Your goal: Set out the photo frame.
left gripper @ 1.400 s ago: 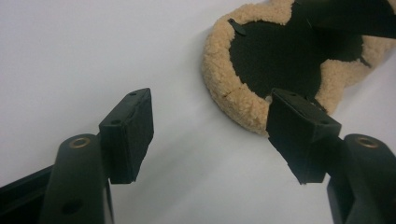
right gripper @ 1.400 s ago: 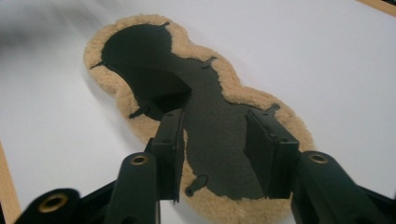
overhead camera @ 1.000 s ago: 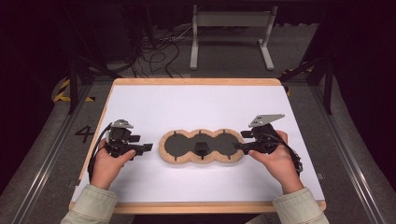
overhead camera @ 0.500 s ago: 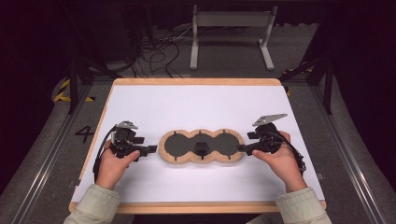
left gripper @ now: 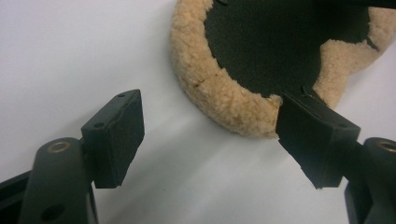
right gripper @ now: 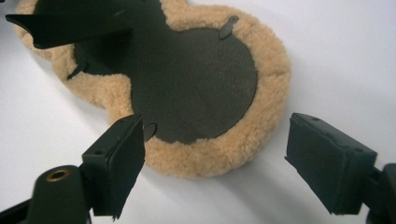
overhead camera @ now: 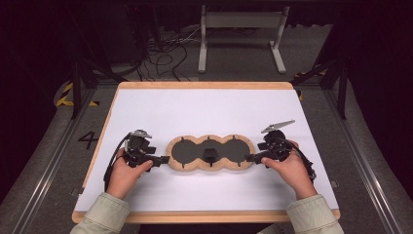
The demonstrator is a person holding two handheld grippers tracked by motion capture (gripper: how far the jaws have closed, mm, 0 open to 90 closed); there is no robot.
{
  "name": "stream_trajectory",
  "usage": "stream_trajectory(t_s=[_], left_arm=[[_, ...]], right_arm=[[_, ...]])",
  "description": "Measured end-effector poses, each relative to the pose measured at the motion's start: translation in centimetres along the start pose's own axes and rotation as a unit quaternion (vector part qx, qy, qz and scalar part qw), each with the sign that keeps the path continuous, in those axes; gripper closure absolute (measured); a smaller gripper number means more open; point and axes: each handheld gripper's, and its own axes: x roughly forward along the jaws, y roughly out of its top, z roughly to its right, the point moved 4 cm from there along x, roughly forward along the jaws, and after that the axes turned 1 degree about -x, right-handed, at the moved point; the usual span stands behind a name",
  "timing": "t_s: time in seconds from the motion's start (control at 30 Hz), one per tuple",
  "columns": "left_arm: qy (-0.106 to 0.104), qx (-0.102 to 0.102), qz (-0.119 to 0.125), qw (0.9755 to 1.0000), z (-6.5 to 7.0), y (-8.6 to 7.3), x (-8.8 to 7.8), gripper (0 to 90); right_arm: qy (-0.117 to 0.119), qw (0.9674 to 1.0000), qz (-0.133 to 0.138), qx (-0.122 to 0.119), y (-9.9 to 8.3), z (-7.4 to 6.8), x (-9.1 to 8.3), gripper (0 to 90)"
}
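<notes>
Lying flat on the white table [overhead camera: 204, 112], the fleece-edged pad [overhead camera: 210, 152] is a three-lobed piece with dark round centres and a tan fluffy rim; its long axis runs across the table from my left to my right, one rounded end toward each of my tools. A small black tab stands up on its middle lobe. I hold my left gripper [overhead camera: 163, 159] level at the pad's left end, jaws pointing along the long axis toward the centre. In the left gripper view its jaws stand wide apart, having just been opening; the left lobe's rim lies ahead of them and off to one side, one pad [left gripper: 317, 135] overlaps the fleece edge while the other [left gripper: 119, 135] sits over bare table, and I cannot tell whether the first touches. I hold my right gripper [overhead camera: 251, 157] level at the pad's right end, facing the left one. In the right gripper view its jaws also stand wide, having just been opening, with the right lobe's rounded rim directly ahead between them; neither pad [right gripper: 121, 163] presses on the fleece. Both hands rest low at the table, just outside the pad's two ends.
</notes>
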Motion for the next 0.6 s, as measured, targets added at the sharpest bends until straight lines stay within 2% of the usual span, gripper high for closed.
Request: stream_trajectory(t_s=[0.17,0.27,0.33,0.47,0.6], left_arm=[[-0.005,-0.003,-0.010,0.9999,0.0,-0.1,0.4,24.2],[-0.019,-0.019,-0.021,0.9994,0.1,-0.1,0.8,20.3],[-0.022,-0.025,-0.024,0.9992,0.2,0.0,1.0,18.5],[-0.022,-0.020,-0.037,0.9989,0.2,-0.1,1.5,17.5],[-0.024,-0.022,-0.033,0.9989,0.6,0.0,2.0,16.3]], right_arm=[[0.007,0.9996,-0.022,0.013,-0.2,0.0,0.5,19.5],[0.007,0.9991,-0.040,0.014,-0.4,-0.1,1.2,19.5],[0.009,0.9989,-0.045,0.013,-0.4,-0.2,1.5,19.5],[0.013,0.9986,-0.046,0.023,-0.4,-0.3,1.9,16.8],[0.017,0.9979,-0.050,0.036,-0.4,-0.1,2.3,13.4]])
